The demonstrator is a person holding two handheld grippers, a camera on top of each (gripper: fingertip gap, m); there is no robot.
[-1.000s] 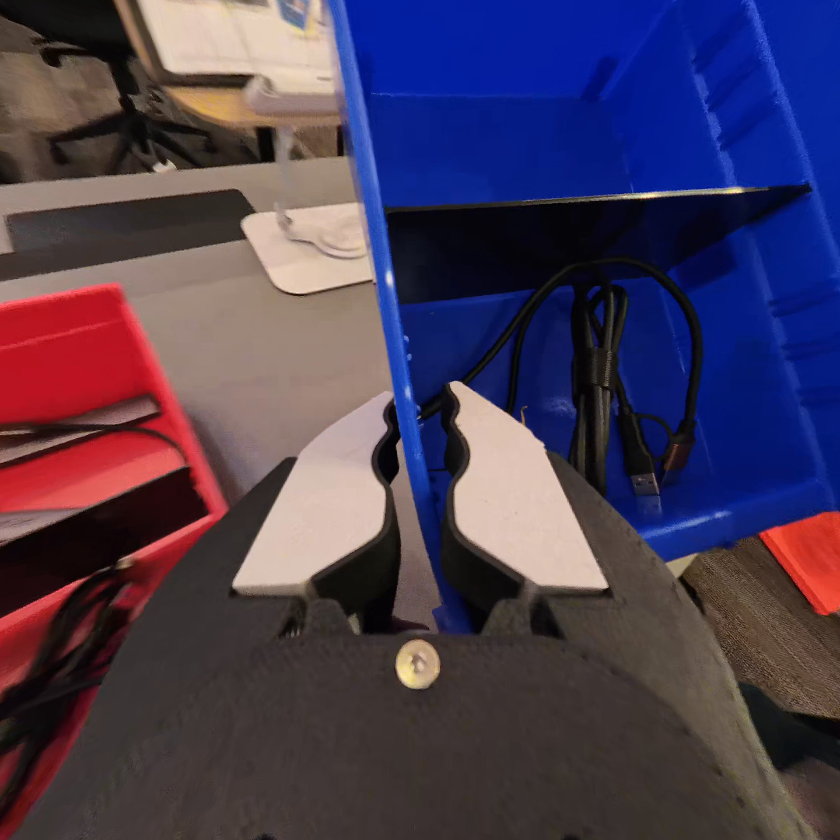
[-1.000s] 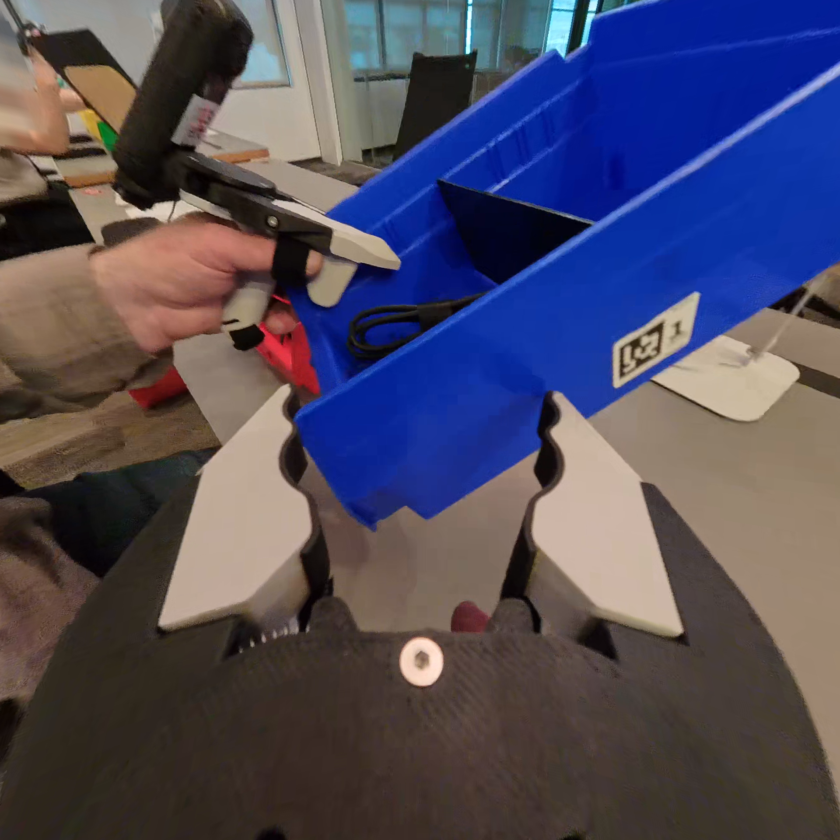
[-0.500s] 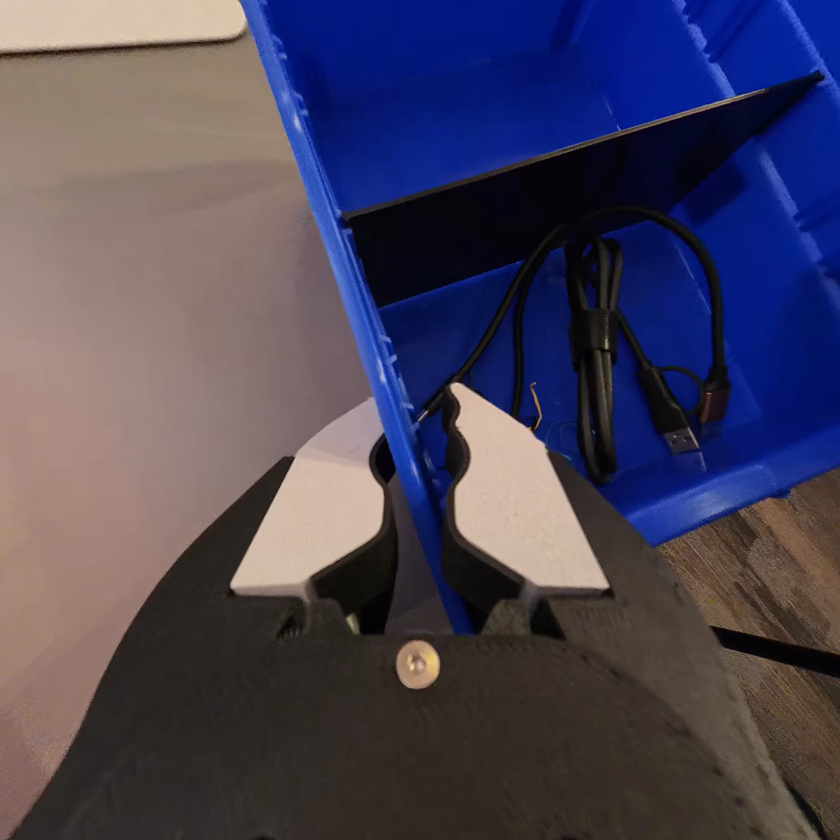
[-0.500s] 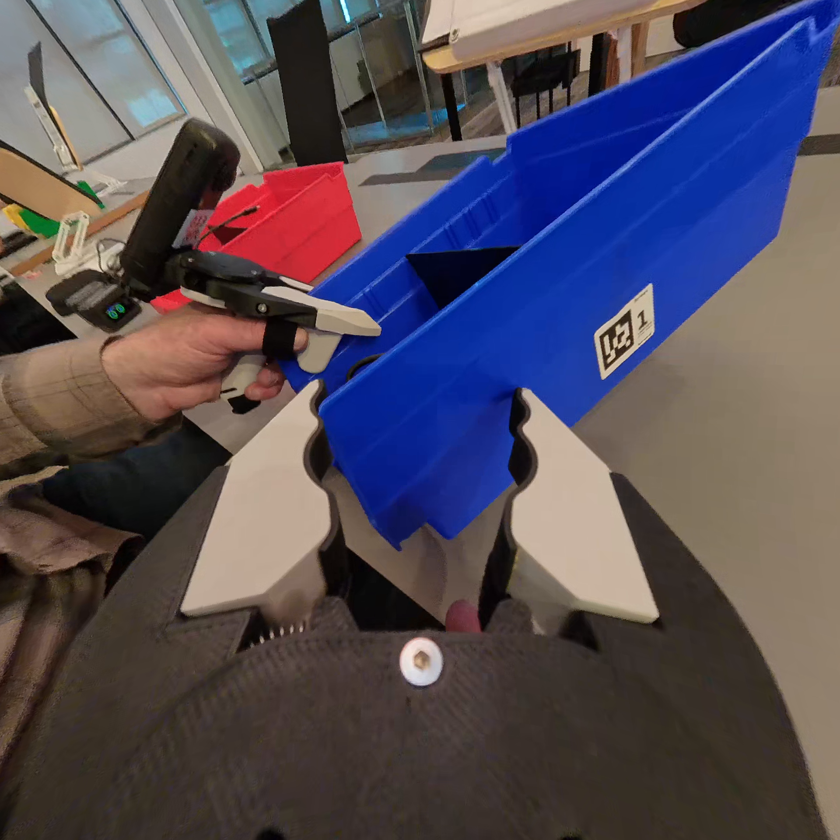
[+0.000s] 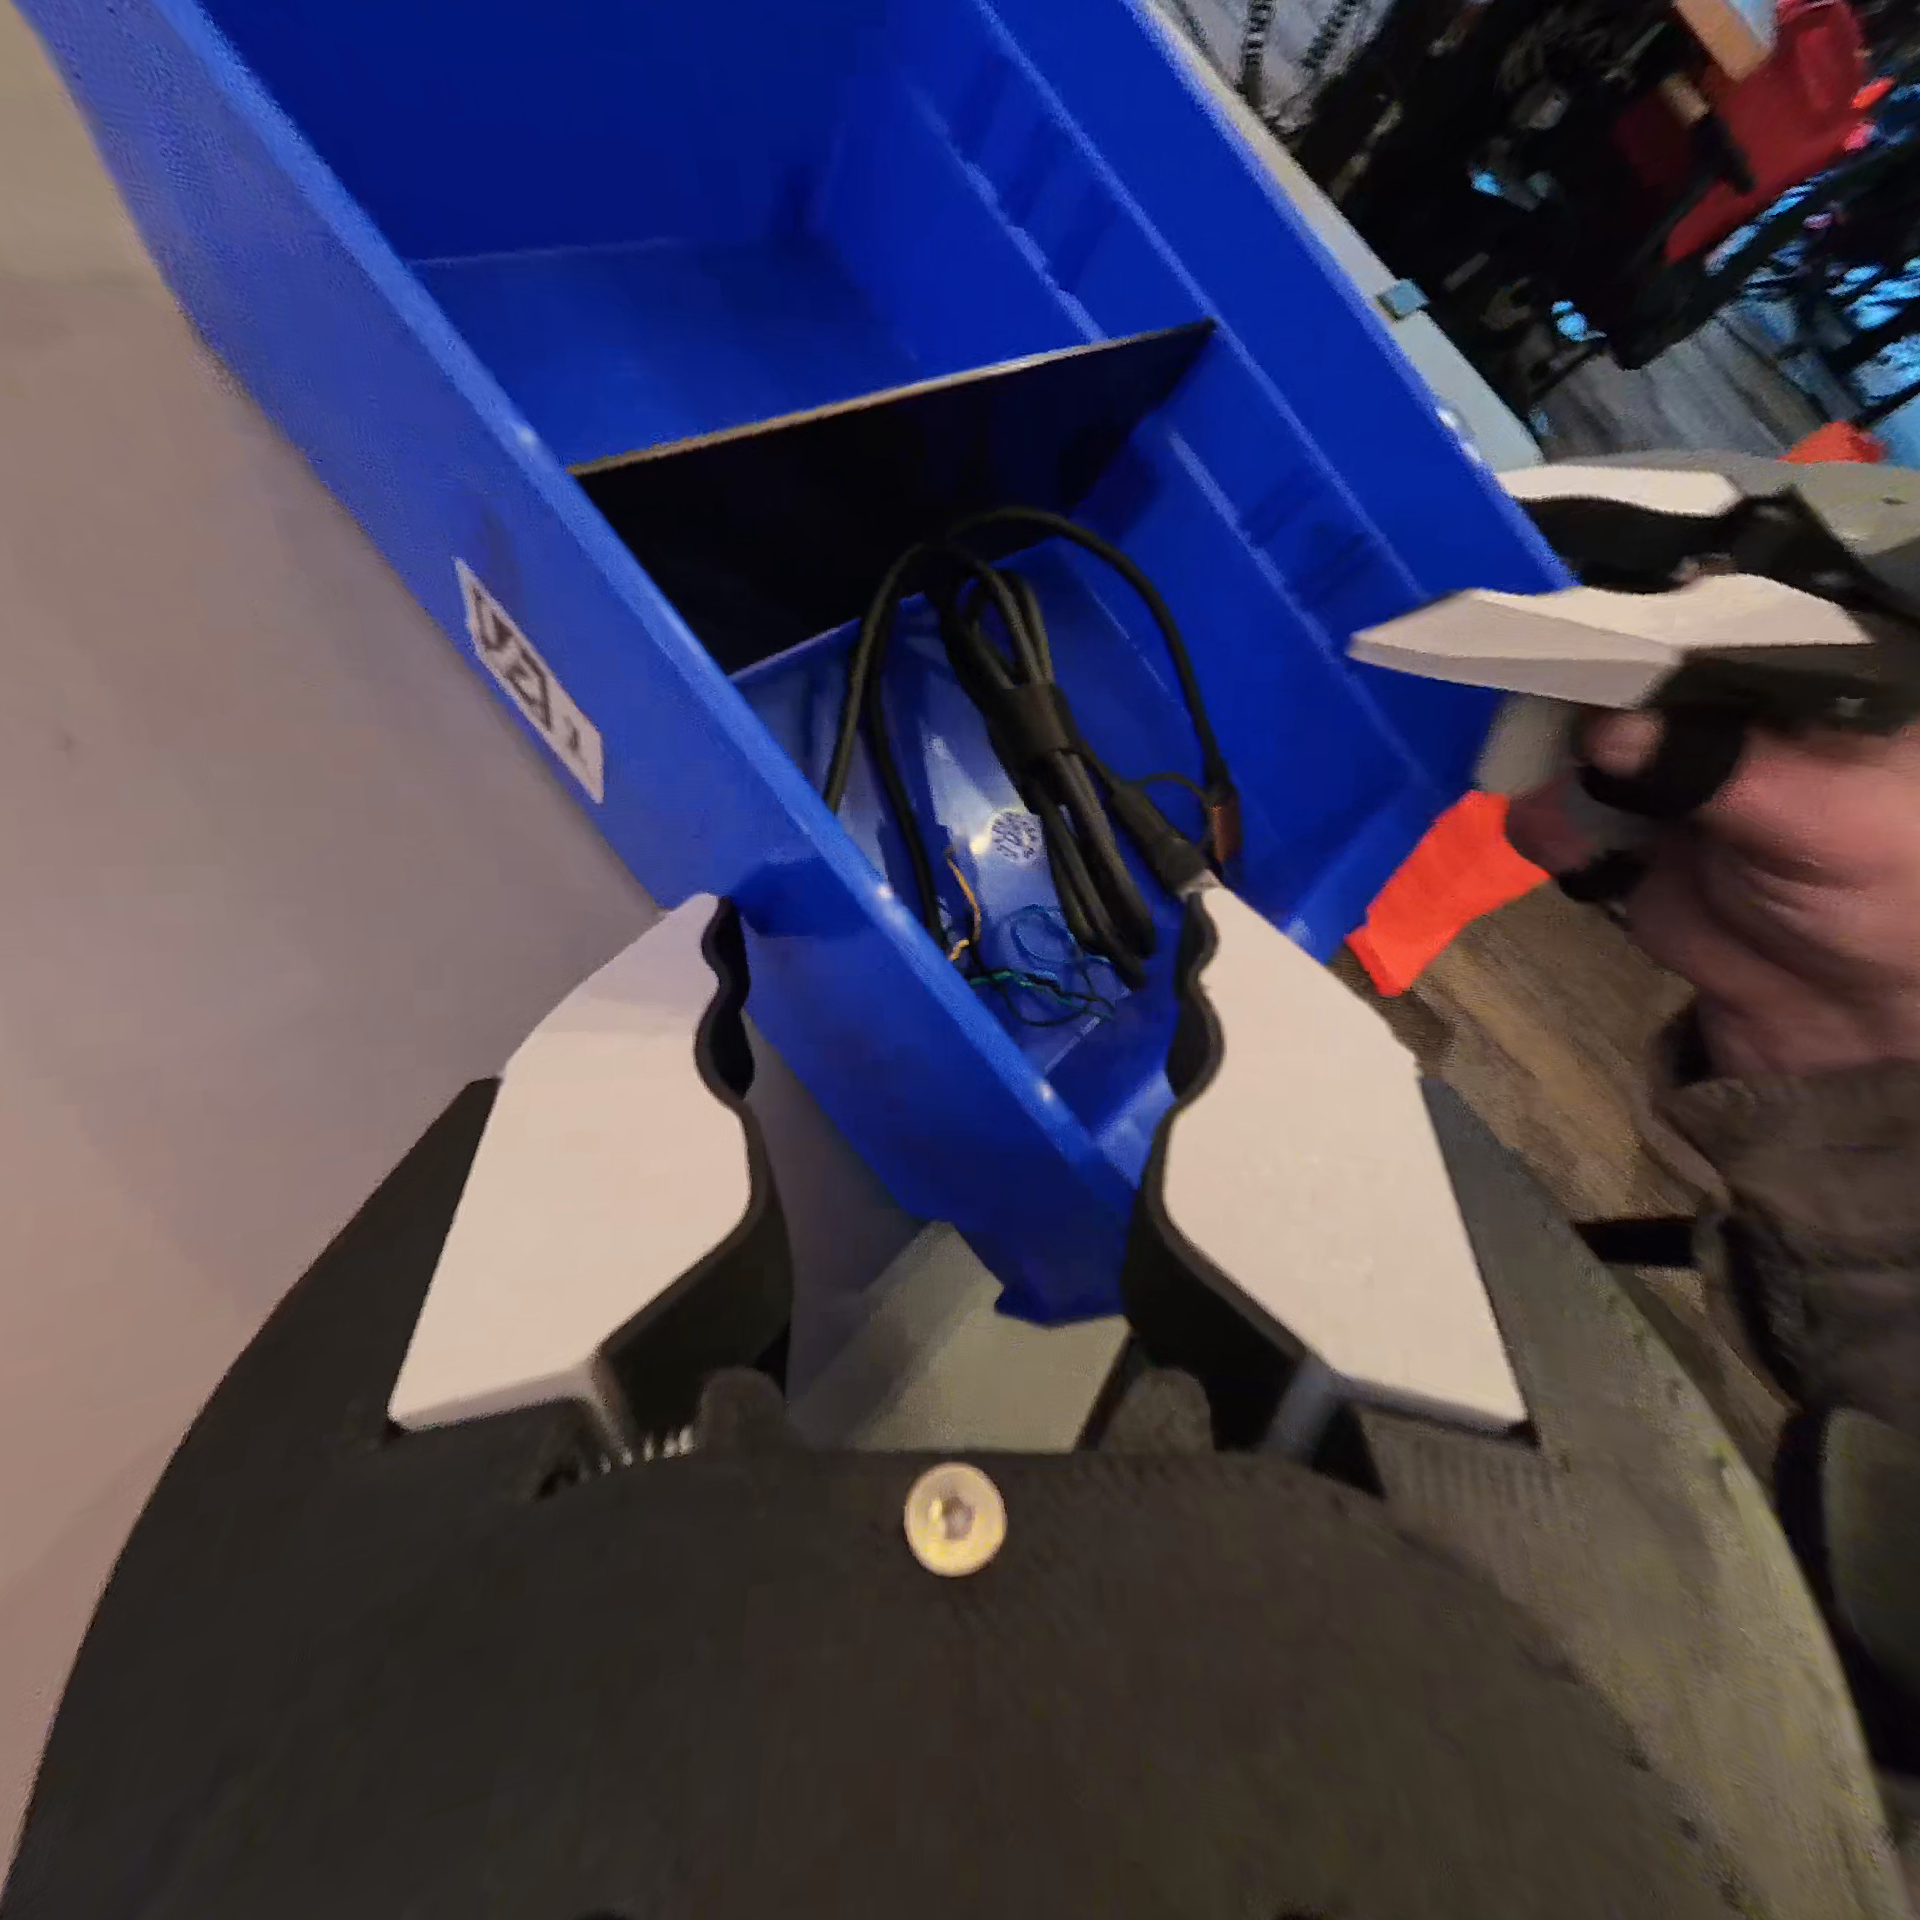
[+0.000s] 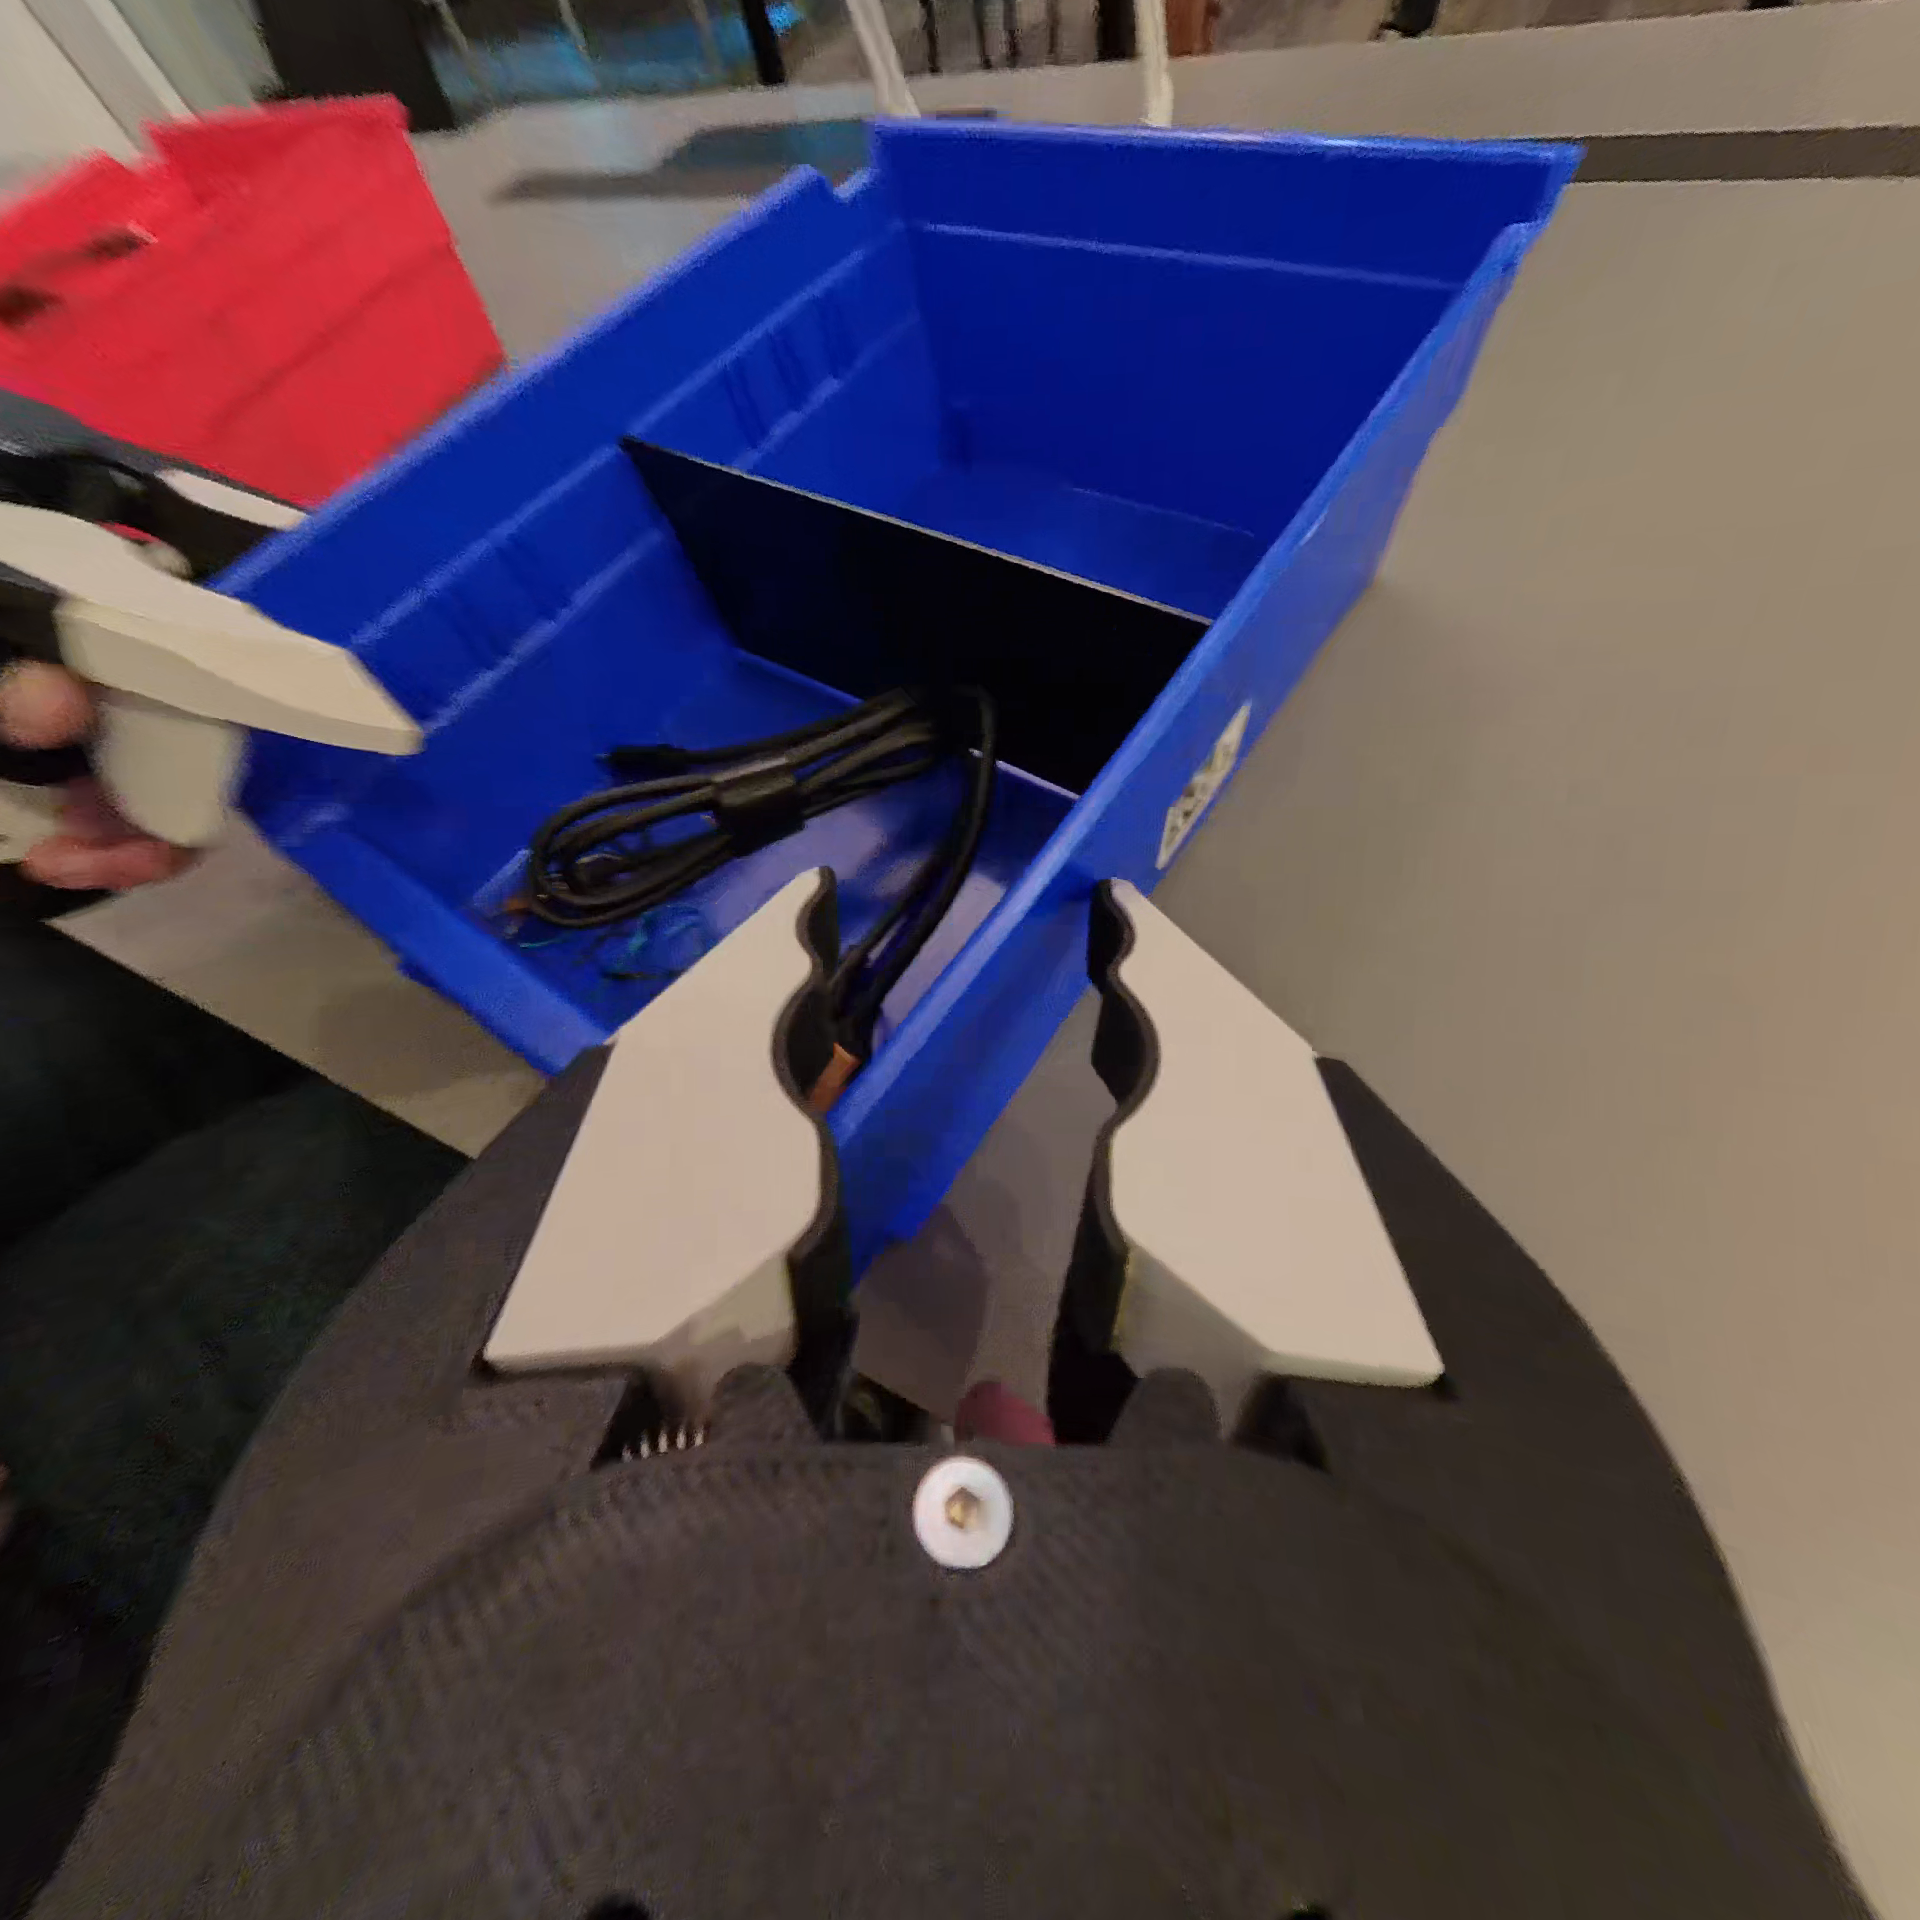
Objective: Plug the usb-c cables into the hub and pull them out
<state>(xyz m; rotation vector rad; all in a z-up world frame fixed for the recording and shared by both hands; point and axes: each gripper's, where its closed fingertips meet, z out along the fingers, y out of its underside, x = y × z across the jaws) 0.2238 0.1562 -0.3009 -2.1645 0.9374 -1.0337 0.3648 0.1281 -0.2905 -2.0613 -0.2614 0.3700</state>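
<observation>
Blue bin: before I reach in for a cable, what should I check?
1. Left gripper open: ok, jaws spread around a corner of the blue bin.
2. Right gripper open: ok, straddling the bin's side wall without gripping it.
3. Cables reachable: ok, in the near compartment, in front of the black divider.
4. Cables loose: not ok, some are strapped into a bundle.
5. Hub located: cannot tell, none is visible in either view.

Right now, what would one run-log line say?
left gripper: open, astride blue bin corner | right gripper: open, astride its side wall | cables: bundled in near compartment | hub: not seen
</observation>
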